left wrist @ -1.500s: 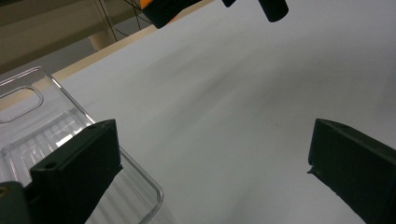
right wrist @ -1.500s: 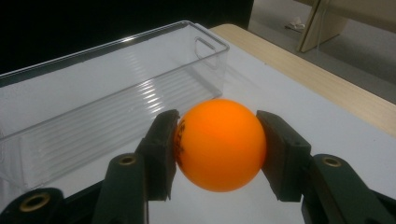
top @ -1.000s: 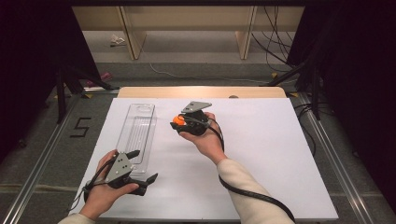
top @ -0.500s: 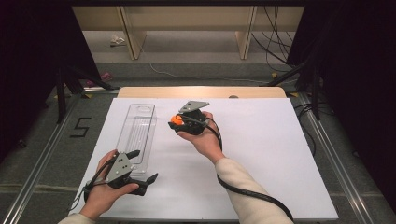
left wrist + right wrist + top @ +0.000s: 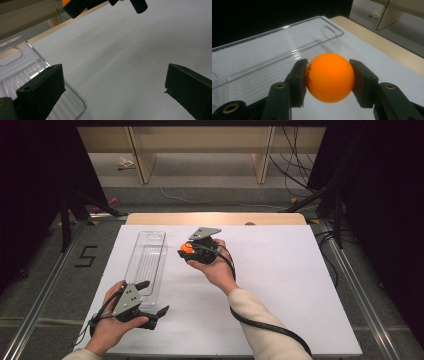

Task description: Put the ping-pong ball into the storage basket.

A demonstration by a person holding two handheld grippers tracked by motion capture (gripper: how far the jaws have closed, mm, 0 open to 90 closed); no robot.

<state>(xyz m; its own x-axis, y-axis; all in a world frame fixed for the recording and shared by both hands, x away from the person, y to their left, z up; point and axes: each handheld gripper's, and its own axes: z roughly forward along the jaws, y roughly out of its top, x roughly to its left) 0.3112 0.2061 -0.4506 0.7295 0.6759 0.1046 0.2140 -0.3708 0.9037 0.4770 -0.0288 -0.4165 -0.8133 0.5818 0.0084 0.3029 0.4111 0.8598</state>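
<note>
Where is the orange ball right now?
The orange ball is clamped between the jaws of the right gripper, held above the white table, just right of the clear plastic tray in the high view.

High cam looks down over the white bench (image 5: 280, 290); both claw cams sit close, sharing the clear plastic tray (image 5: 274, 57).
</note>
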